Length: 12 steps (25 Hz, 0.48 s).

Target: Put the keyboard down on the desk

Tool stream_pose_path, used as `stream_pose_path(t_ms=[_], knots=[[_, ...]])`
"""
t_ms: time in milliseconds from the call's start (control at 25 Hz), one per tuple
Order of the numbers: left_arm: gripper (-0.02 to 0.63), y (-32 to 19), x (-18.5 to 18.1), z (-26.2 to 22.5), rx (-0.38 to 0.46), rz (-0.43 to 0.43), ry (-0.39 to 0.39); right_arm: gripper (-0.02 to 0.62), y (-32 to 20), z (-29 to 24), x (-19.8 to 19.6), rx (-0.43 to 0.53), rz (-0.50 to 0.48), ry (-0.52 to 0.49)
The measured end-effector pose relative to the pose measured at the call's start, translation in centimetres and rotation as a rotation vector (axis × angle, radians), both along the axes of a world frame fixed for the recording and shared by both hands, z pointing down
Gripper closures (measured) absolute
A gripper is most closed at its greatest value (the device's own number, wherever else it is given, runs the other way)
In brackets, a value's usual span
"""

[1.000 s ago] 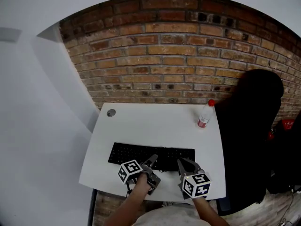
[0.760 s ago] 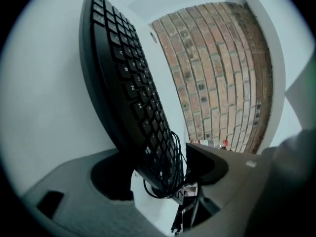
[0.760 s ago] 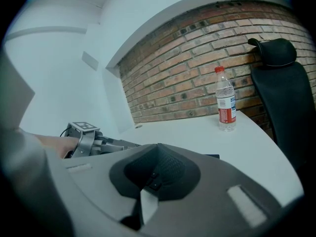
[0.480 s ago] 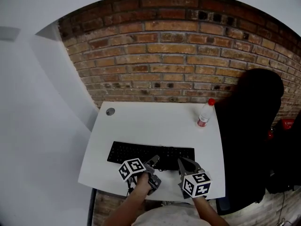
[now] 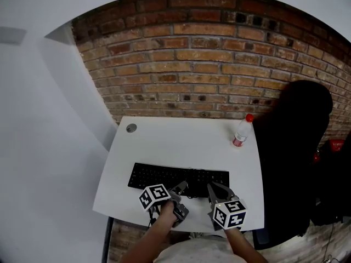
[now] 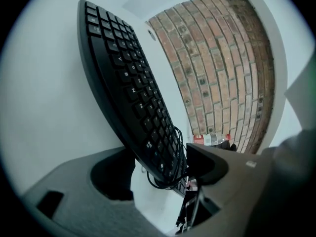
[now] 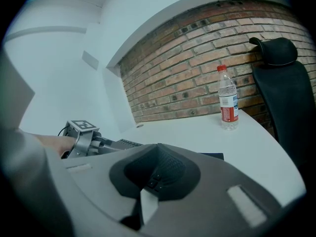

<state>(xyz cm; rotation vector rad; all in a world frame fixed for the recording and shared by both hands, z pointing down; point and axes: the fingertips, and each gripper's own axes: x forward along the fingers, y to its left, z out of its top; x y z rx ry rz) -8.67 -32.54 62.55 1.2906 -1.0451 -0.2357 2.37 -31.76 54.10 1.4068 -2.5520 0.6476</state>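
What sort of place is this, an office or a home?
Probably an office or study corner: a white desk against a brick wall, a black keyboard, a dark high-backed chair beside it.

Red brick wall (image 5: 208,64) behind white desk (image 5: 181,144), black chair (image 5: 290,163) alongside

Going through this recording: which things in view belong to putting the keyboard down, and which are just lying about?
Part of the job:
keyboard
desk
left hand-held gripper and right hand-held gripper, both at the keyboard's near edge

Just lying about:
water bottle
black chair
round cable hole in the desk's far corner
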Motion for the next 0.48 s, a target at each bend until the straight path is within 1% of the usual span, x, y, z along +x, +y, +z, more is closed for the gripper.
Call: stream_pose_path(t_ms=[320, 480], knots=[[0.291, 1.4, -0.5, 0.0, -0.012, -0.015, 0.033, 0.586, 1.1, -0.6, -0.2, 0.008, 0.007, 0.004], [0.291, 2.1, -1.0, -0.4, 0.002, -0.019, 0.033, 0.586, 2.0, -1.0, -0.4, 0.015, 0.012, 0.006]])
